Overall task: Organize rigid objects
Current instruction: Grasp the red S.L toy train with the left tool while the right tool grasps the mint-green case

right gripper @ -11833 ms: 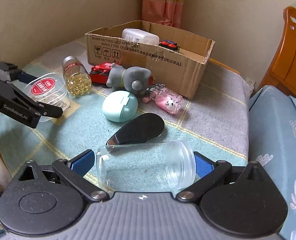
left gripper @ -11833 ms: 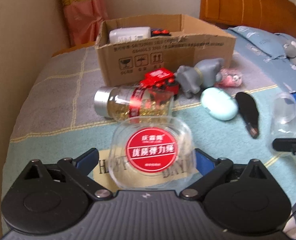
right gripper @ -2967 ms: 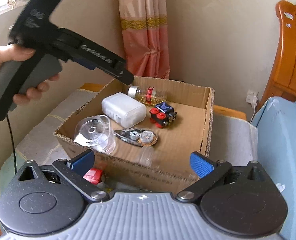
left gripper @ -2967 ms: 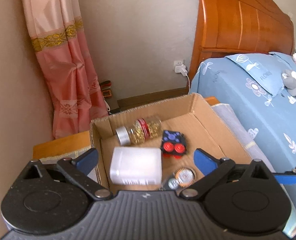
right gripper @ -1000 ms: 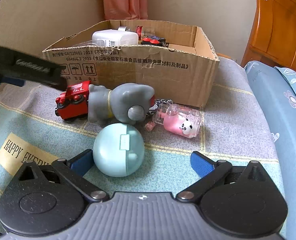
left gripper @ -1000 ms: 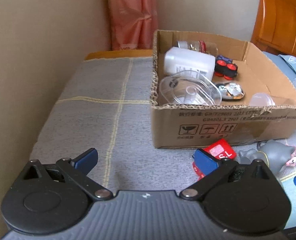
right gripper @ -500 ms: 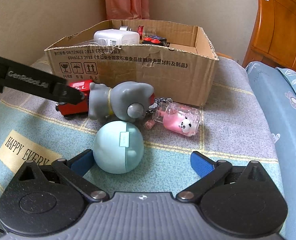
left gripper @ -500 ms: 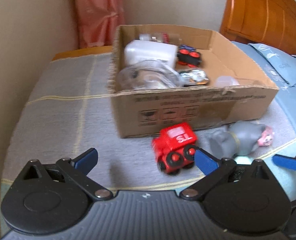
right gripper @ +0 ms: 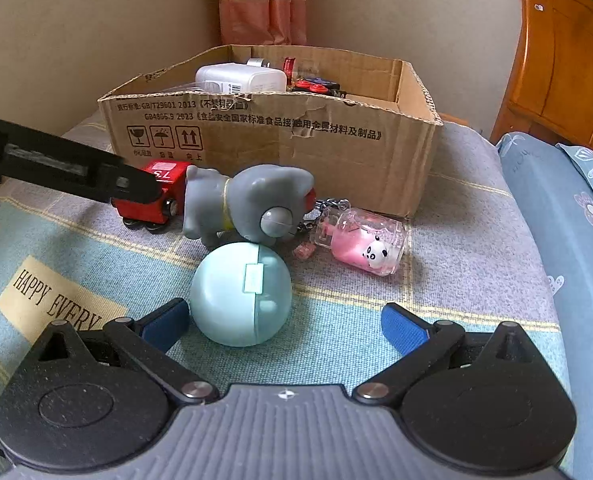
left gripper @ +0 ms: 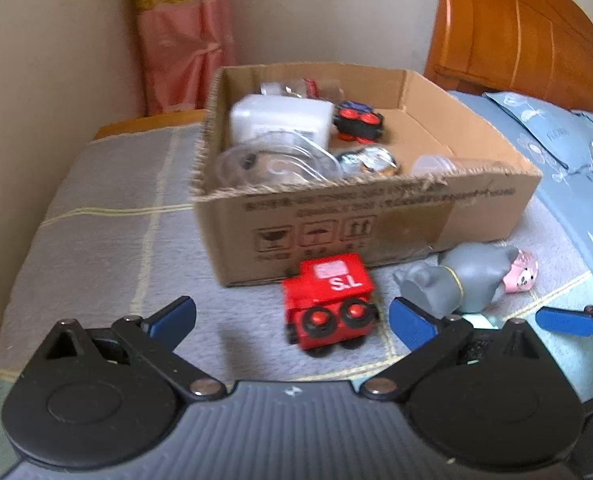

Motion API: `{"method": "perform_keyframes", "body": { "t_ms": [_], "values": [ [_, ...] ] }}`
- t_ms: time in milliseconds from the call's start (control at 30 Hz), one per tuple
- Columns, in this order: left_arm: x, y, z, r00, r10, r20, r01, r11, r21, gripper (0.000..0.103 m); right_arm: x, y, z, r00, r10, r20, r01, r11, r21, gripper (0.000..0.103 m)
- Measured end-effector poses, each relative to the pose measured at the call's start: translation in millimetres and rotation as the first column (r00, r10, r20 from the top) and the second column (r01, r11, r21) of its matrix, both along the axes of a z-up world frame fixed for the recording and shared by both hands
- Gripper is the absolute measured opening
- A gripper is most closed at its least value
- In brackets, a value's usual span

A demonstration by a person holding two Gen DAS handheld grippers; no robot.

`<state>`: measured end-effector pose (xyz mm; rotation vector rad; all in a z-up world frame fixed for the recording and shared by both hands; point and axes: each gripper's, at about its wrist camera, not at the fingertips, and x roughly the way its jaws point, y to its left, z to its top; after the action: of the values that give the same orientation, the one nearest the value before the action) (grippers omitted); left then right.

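Where "SL" marks the red train (left gripper: pixel 330 304), left gripper (left gripper: pixel 292 318) gapes.

Each gripper (right gripper: pixel 284 324) has a ribbed grey body, black linkage arms with silver screws, and blue-padded jaws.

Soft daylight, fisheye-bent edges (left wrist view slightly motion-blurred).

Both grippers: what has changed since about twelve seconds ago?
Each let go of its clear container; both now lie in the cardboard box, as does the capsule bottle. The left gripper has come down open at the red train, the right gripper open around the blue egg case. The grey elephant stayed.
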<state>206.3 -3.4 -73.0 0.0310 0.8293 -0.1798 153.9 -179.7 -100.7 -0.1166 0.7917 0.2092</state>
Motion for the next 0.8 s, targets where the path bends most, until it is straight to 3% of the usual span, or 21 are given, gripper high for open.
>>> {"method": "perform_keyframes", "body": {
  "t_ms": [333,467,500,600,800],
  "values": [
    [0,16,-7,0.999,0.04,-0.021,-0.039,0.998,0.046,0.102,-4,-3,0,1.0,0.023,0.01,-0.023,1.0,0.002,0.103],
    [4,14,-7,0.999,0.028,-0.032,-0.027,1.0,0.016,0.098,-3,-1,0,0.999,0.045,0.017,-0.045,0.999,0.0,0.103],
    [6,12,-8,0.999,0.023,-0.039,-0.023,1.0,0.004,0.093,-2,0,0,0.999,0.051,0.02,-0.051,0.999,0.0,0.103],
    [11,6,-11,0.998,0.01,-0.06,-0.012,1.0,-0.019,0.078,-2,4,2,0.997,0.073,0.031,-0.073,0.997,0.005,0.094],
    [15,2,-9,0.999,0.003,-0.047,-0.005,0.999,-0.046,0.062,-3,10,7,0.991,0.124,0.051,-0.124,0.992,0.0,0.07]
  ]
}}
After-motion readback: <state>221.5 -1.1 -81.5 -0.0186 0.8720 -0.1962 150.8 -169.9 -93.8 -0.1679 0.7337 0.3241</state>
